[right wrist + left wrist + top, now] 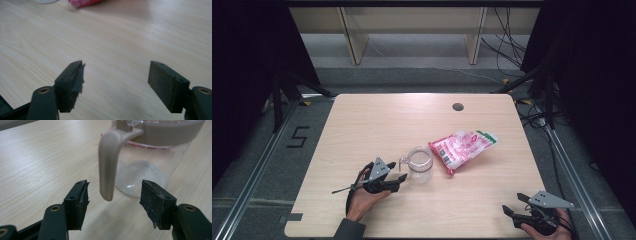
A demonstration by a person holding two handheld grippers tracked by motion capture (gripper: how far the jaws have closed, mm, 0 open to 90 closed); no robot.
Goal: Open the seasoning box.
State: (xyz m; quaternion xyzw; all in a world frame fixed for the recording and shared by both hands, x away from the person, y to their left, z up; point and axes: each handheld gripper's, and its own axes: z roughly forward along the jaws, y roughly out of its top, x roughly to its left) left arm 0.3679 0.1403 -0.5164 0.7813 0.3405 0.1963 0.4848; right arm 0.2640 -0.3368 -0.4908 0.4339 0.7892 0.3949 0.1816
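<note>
A clear plastic jug [420, 165] with a beige handle [108, 162] stands upright near the middle of the wooden table [377, 120]. My left gripper [397, 171] is just left of it, open. In the left gripper view the handle hangs between the two pads of the left gripper [114, 191], and neither pad touches it. A pink and white snack bag [463, 147] lies flat to the right of the jug. Near the table's front right corner my right gripper [515, 203] is open over bare wood, with nothing between its jaws [116, 75].
A round cable hole [457, 106] sits in the far part of the tabletop. The red end of the bag [85, 2] shows at the top of the right gripper view. Stands and cables lie on the floor beyond both table sides.
</note>
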